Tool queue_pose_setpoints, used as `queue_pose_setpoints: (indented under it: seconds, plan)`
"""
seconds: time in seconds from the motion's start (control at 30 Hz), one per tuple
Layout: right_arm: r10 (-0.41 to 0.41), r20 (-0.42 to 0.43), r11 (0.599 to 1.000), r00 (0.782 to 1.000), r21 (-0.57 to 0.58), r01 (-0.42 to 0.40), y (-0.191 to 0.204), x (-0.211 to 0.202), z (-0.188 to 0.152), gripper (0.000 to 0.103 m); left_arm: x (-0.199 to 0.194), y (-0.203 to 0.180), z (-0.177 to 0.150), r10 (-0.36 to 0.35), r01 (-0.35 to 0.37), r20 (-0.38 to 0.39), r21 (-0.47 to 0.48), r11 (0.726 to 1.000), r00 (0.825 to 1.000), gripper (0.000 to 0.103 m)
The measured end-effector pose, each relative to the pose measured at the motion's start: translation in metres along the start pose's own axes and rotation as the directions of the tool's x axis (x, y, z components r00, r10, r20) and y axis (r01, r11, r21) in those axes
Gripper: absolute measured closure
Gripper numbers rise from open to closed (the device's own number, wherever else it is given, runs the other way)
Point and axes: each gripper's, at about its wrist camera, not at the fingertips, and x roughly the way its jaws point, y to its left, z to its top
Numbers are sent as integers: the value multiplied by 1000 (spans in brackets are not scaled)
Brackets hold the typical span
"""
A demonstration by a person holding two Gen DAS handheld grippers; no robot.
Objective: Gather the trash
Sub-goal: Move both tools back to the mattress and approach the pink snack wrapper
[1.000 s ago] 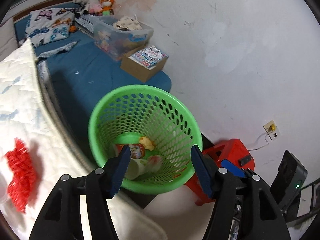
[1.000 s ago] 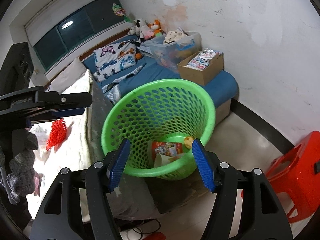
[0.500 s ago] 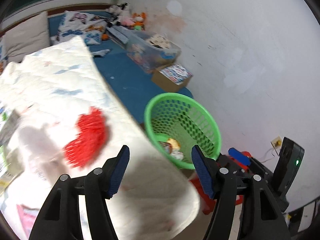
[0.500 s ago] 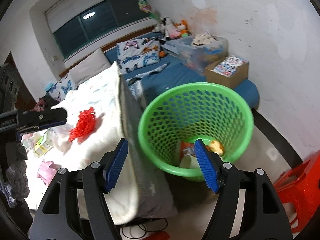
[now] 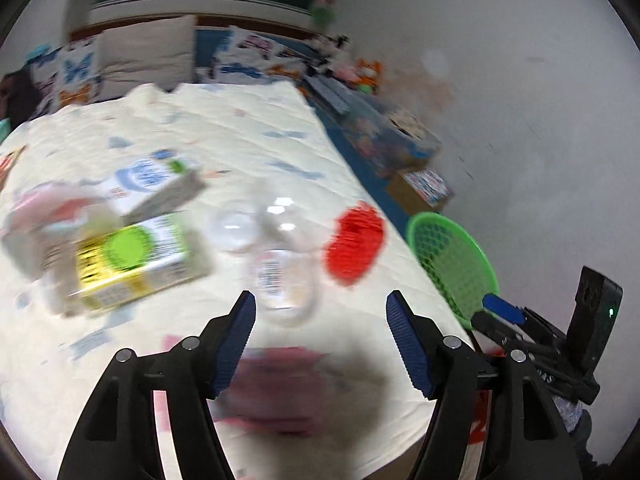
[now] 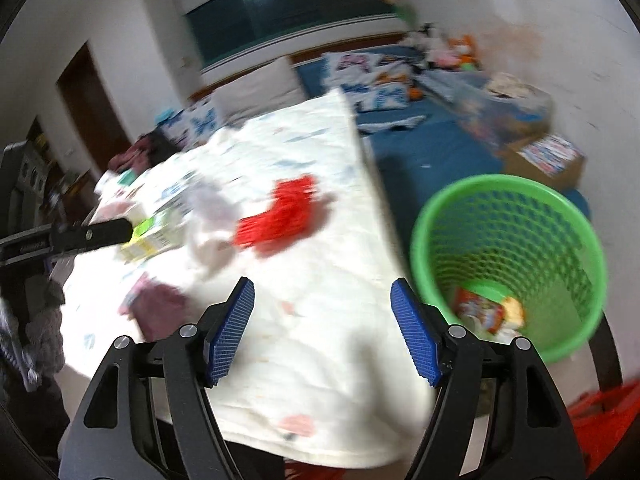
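Note:
Trash lies on a cream quilted cover (image 5: 248, 136): a red mesh net (image 5: 354, 238), a clear plastic bottle (image 5: 276, 268), a green-yellow carton (image 5: 132, 258), a white-blue carton (image 5: 154, 184) and a pink wrapper (image 5: 280, 384). My left gripper (image 5: 322, 336) is open and empty just above the bottle and pink wrapper. A green basket (image 6: 508, 256) with a few trash pieces stands to the right. My right gripper (image 6: 324, 328) is open and empty over the cover's near edge, left of the basket. The net also shows in the right wrist view (image 6: 280, 212). Both views are blurred.
A blue mattress (image 6: 432, 148) with pillows, toys, a clear bin and a cardboard box (image 6: 548, 160) lies behind the basket along the white wall. A red stool (image 6: 604, 420) is at the lower right. The left gripper's arm (image 6: 64, 236) reaches in from the left.
Both grippers have swung left, away from the green basket and over the cream cover. The trash on the cover has come into view under the left gripper. Both stay open.

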Motion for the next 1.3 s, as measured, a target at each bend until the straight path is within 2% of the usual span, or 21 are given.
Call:
queue_pose_setpoints:
  seconds: [0.2,0.3,0.4,0.57,0.63,0.8,0.87,1.0,1.3]
  plan:
    - [107,-64,985,992,-129,-115,49,25,6,27,-33,46,-5,72,-67,52,-92,993,996,38]
    - [175,-116,961,978,-195,-195,76,38,6,25,-46,64,-9,101,-92,66,-129,987,993,37]
    - [231,-181,921,956,-278,-275,106,53,6,25,-56,78,-16,126,-113,74,-156,981,989,36]
    - [252,-257,852,933,-398,-340,143,75,8,24,-64,96,-24,145,-127,78,-205,970,986,36]
    - [269,-302,819,914,-428,-382,155,85,7,23,-66,99,-27,151,-132,78,-212,968,985,36]
    - [237,-357,735,904,-542,-407,179,106,2,21,-74,111,-36,168,-144,82,-240,960,982,35]
    - [232,-399,718,887,-545,-433,183,117,1,21,-76,115,-38,172,-146,82,-255,956,982,35]
    - [212,-428,687,879,-574,-445,189,131,-5,21,-79,123,-43,182,-154,79,-270,950,980,35]
    - [173,-461,659,870,-603,-450,198,152,-12,22,-77,128,-49,179,-153,68,-283,947,982,35]
